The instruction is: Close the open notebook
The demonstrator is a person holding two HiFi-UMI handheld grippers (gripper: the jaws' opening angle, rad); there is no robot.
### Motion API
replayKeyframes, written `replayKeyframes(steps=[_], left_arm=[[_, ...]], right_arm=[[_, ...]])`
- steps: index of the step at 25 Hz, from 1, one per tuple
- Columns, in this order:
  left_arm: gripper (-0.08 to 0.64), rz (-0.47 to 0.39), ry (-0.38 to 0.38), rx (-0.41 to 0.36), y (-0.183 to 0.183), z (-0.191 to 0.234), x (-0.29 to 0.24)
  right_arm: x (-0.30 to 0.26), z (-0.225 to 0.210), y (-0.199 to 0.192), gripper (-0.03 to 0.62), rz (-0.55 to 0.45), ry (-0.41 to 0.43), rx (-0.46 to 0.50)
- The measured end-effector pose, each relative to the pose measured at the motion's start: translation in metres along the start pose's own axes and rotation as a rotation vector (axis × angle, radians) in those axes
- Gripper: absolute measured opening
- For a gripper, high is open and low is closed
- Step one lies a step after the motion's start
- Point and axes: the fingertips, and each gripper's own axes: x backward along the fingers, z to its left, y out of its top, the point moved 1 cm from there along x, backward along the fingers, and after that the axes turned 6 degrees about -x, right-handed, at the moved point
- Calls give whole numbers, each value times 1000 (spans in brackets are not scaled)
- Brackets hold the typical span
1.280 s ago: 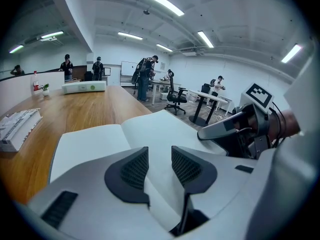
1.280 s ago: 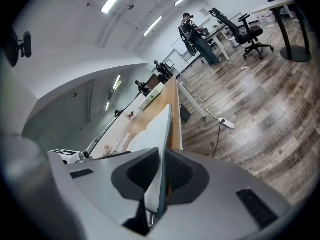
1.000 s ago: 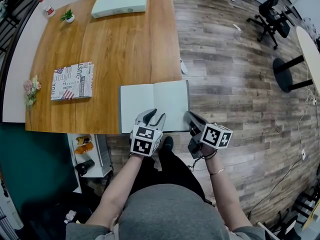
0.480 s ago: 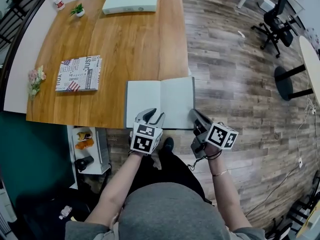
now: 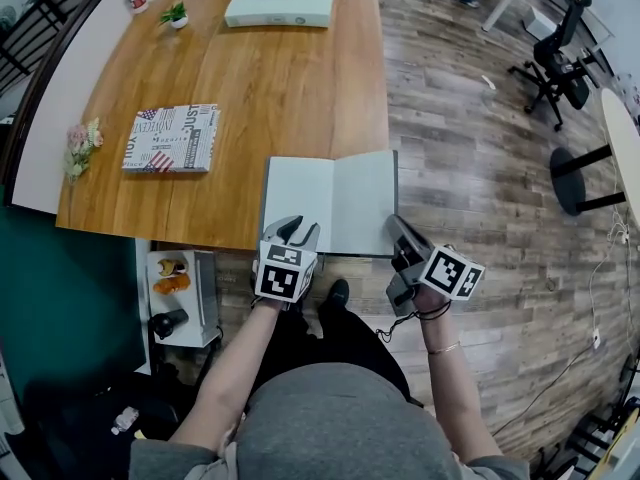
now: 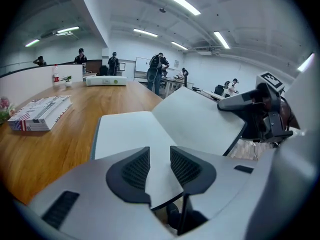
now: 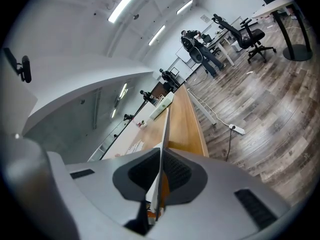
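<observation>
The open notebook (image 5: 318,200) lies with white pages up at the near edge of the wooden table (image 5: 250,88). My right gripper (image 5: 397,226) is shut on the near right corner of its right half, which is tilted up off the table (image 6: 200,118). In the right gripper view that half shows edge-on (image 7: 164,126) between the closed jaws of my right gripper (image 7: 161,159). My left gripper (image 5: 297,230) is at the near edge of the left page (image 6: 127,131). Its jaws are closing, with the page edge between them, and the pads (image 6: 136,168) do not press on it.
A patterned book (image 5: 172,138) lies left of the notebook, a white box (image 5: 280,2) at the far end. A small plant (image 5: 176,14) and flowers (image 5: 82,140) stand along the left side. Office chair (image 5: 555,43) and a round table's base (image 5: 572,178) stand on the floor at right.
My left gripper has slid left along the notebook's near edge and its jaws have narrowed a little. My right gripper has risen, tilting the right half of the notebook up.
</observation>
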Motion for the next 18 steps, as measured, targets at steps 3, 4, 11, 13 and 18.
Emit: replayKeyframes(steps=[3, 4, 11, 13, 18], left_arm=[[140, 2, 16, 25, -3, 10, 7], [138, 3, 21, 31, -5, 13, 9], [137, 6, 43, 58, -15, 25, 18], [137, 9, 45, 66, -18, 26, 19], [135, 16, 55, 85, -28, 29, 25]], right_arm=[[0, 9, 2, 25, -5, 15, -5], [0, 12, 2, 25, -7, 22, -6], [-6, 38, 0, 25, -2, 63, 28], [-9, 46, -2, 25, -4, 79, 26], [-18, 67, -7, 26, -2, 126, 23]])
